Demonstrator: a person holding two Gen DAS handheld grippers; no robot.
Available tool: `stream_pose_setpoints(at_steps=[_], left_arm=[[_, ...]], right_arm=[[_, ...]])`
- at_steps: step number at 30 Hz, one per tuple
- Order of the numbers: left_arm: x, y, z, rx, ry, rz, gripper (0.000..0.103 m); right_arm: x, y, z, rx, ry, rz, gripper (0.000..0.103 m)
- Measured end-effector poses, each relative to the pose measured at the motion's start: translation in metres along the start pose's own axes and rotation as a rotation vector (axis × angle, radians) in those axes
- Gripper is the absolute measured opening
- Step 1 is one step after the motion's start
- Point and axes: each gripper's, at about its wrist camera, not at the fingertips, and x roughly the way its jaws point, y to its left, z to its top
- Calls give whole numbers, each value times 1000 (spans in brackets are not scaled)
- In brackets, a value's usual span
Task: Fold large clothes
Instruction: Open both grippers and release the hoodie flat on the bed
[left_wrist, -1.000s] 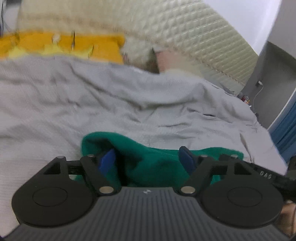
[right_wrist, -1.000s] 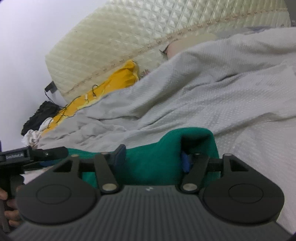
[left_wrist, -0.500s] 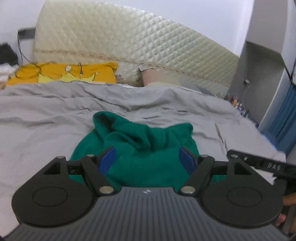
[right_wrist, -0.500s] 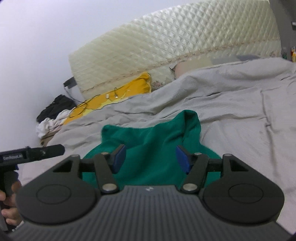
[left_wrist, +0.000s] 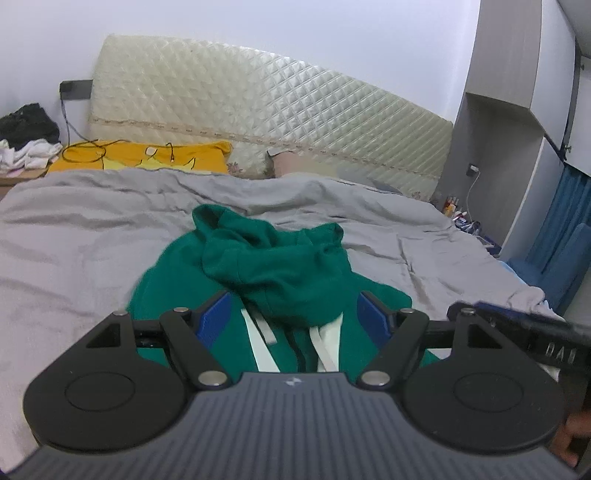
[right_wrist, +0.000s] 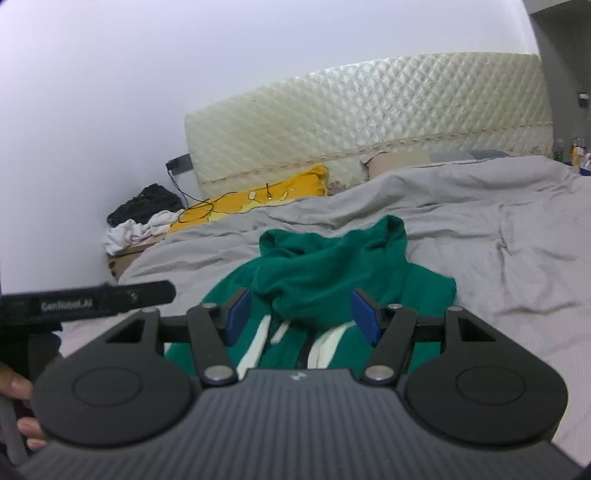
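Quilted cream headboard (left_wrist: 273, 122); grey bedspread (left_wrist: 74, 236); white wall (right_wrist: 110, 92)

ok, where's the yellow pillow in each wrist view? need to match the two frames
Left wrist: yellow pillow upper left, at the far end of the bed, against the quilted headboard.
Right wrist: yellow pillow left of centre, mid-height, below the headboard's left end.
Shared landmark: the green hoodie lying on the grey blanket, centre of both.
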Motion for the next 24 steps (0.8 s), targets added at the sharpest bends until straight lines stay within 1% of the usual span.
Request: stream_pose_setpoints(at_steps=[2, 3, 4, 7, 11, 14, 17, 20, 22, 23, 24], left_arm=[[0, 0, -10, 6, 6, 16, 79], [2, -1, -15, 13, 10, 39, 79], [3, -1, -19, 18, 13, 70, 79], [7, 1, -25, 25, 22, 87, 79], [16, 11, -22, 22, 26, 94, 79], [25, 21, -21, 5, 33, 122, 79], [35, 35, -20, -38, 48, 127, 79], [47, 46, -17, -72, 67, 119, 79], [55, 52, -17, -68, 71, 105, 79], [59, 55, -17, -57, 75, 112, 79], [63, 58, -18, -49, 78, 125, 79]], right_arm=[[-1, 2, -12, 27, 16, 1, 63], [1, 3, -17, 38, 27, 2, 63], [3, 5, -20, 37, 31, -4, 63], [12, 13, -24, -9, 44, -22, 63], [23, 16, -24, -6, 40, -28, 63], [39, 15, -19, 0, 45, -42, 63], [55, 13, -11, 5, 42, -51, 63], [79, 13, -4, 10, 50, -61, 63], [97, 13, -2, 22, 53, -40, 78], [106, 12, -1, 27, 55, -32, 91], [115, 12, -2, 28, 63, -22, 89]])
